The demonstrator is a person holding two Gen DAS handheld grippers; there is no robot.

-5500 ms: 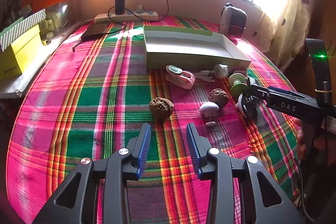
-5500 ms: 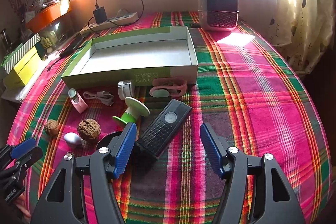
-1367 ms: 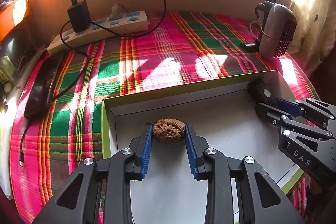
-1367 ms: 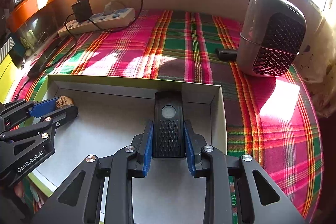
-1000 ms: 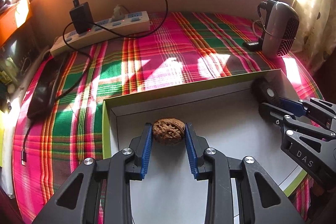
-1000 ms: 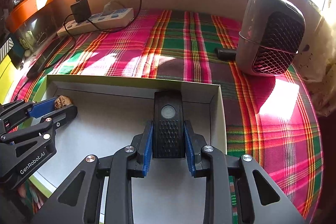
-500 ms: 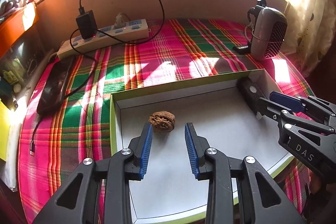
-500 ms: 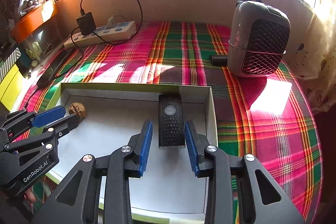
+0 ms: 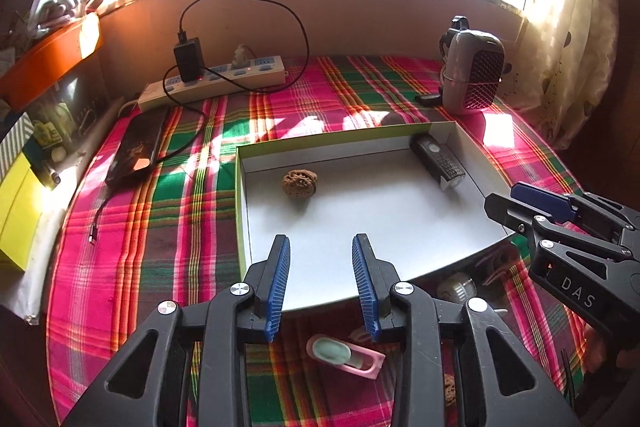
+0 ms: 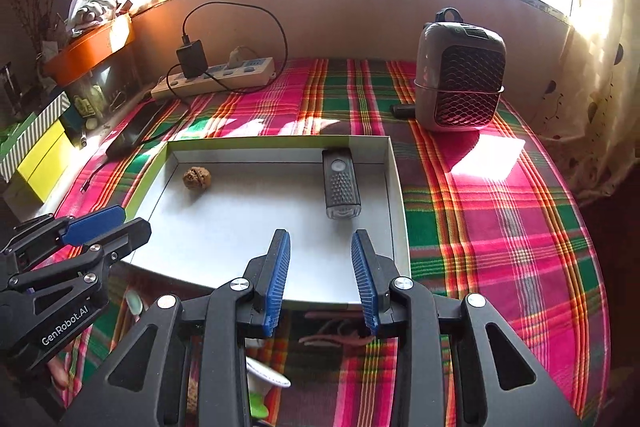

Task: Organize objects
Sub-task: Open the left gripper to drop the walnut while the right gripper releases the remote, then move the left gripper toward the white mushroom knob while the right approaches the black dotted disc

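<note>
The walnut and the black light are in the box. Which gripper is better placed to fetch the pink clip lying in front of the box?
Left, probably. The pink clip lies just below the open left gripper, nearly between its fingers. In the right wrist view the right gripper is also open but hangs nearer the box right wall.

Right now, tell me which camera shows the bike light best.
The right wrist view: the bike light lies almost straight ahead of the right gripper, seen full length from above by the box wall. The left wrist view shows it smaller, angled, in the box's far right corner.
</note>
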